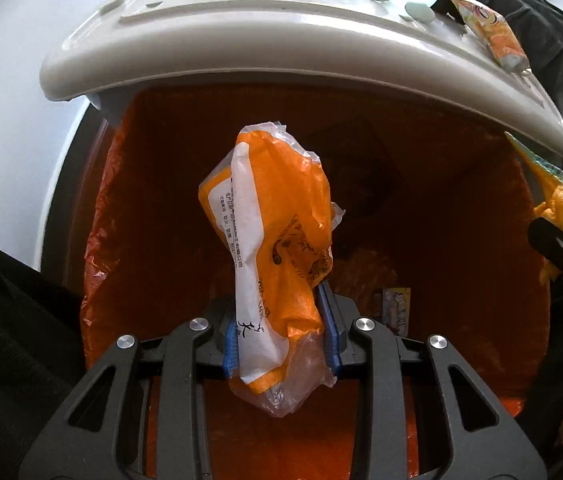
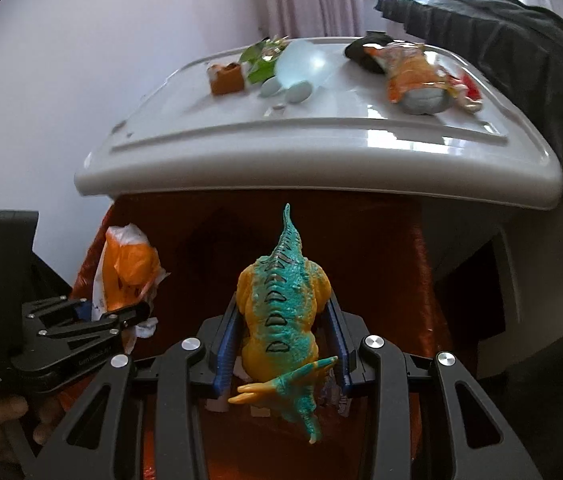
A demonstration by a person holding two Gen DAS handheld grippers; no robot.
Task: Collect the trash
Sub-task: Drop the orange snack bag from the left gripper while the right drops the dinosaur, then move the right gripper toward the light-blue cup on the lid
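Note:
My left gripper is shut on a crumpled orange and white plastic wrapper and holds it over the open bin lined with an orange bag. It also shows in the right wrist view. My right gripper is shut on an orange and teal toy dinosaur, tail pointing away, also above the bin's orange liner. The dinosaur shows at the right edge of the left wrist view. A small printed wrapper lies inside the bin.
The bin's raised white lid carries more litter: an orange carton piece, green leaves, a pale blue bowl with shards, an orange snack packet. A dark-clothed person stands at the right. A white wall is left.

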